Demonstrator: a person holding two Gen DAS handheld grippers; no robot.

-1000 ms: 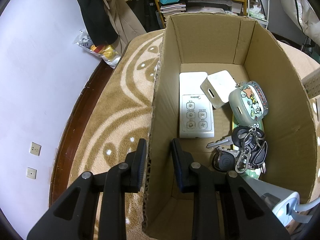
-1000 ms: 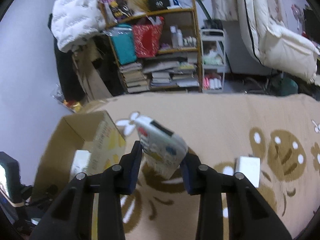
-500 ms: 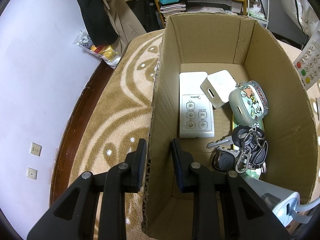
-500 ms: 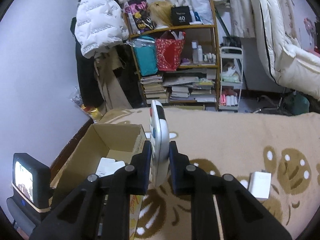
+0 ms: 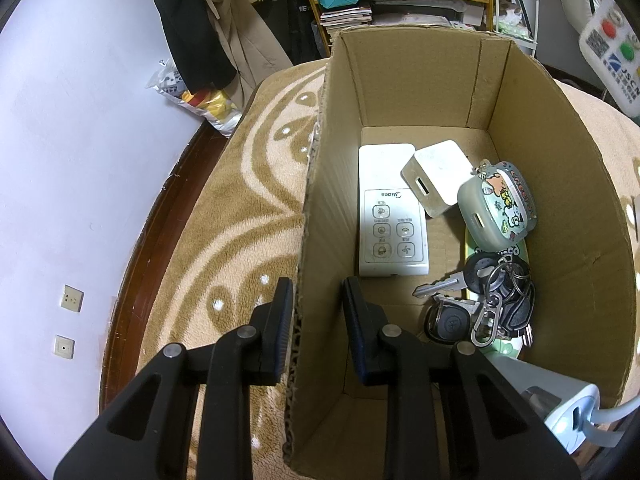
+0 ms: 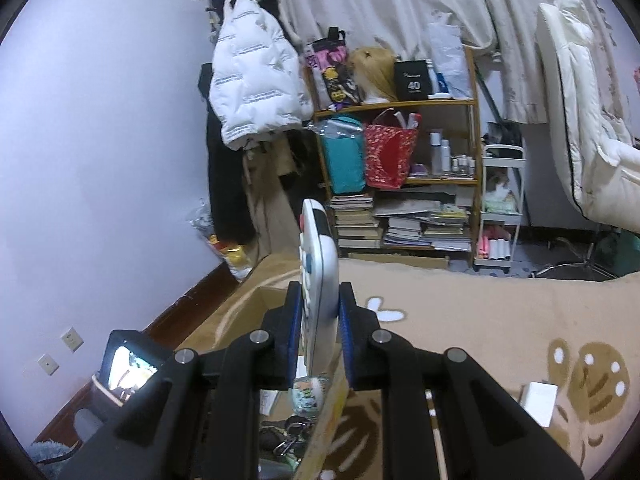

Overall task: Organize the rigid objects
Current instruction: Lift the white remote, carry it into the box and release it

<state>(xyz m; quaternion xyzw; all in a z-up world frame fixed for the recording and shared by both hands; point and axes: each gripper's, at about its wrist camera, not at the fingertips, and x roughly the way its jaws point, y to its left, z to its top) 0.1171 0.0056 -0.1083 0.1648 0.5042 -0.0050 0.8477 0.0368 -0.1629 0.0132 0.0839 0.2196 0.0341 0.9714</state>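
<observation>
My left gripper (image 5: 316,300) is shut on the left wall of the cardboard box (image 5: 320,208), one finger outside and one inside. The box holds a white Midea remote (image 5: 390,216), a white charger cube (image 5: 438,176), a green cartoon earbud case (image 5: 498,206) and a bunch of keys (image 5: 484,304). My right gripper (image 6: 319,316) is shut on a white remote control (image 6: 318,256), held upright on edge above the box's right wall (image 6: 328,408). That remote's buttoned end shows at the top right of the left wrist view (image 5: 612,56).
The box stands on a beige patterned rug (image 6: 480,320). A small white box (image 6: 538,398) lies on the rug at right. A grey and white device (image 5: 560,404) sits at the box's near corner. A cluttered bookshelf (image 6: 400,200) and hanging coats (image 6: 256,92) stand behind.
My right gripper has carried the white remote up and left, over the box, turning it on edge. The remote has come into the left wrist view. The left gripper has not moved.
</observation>
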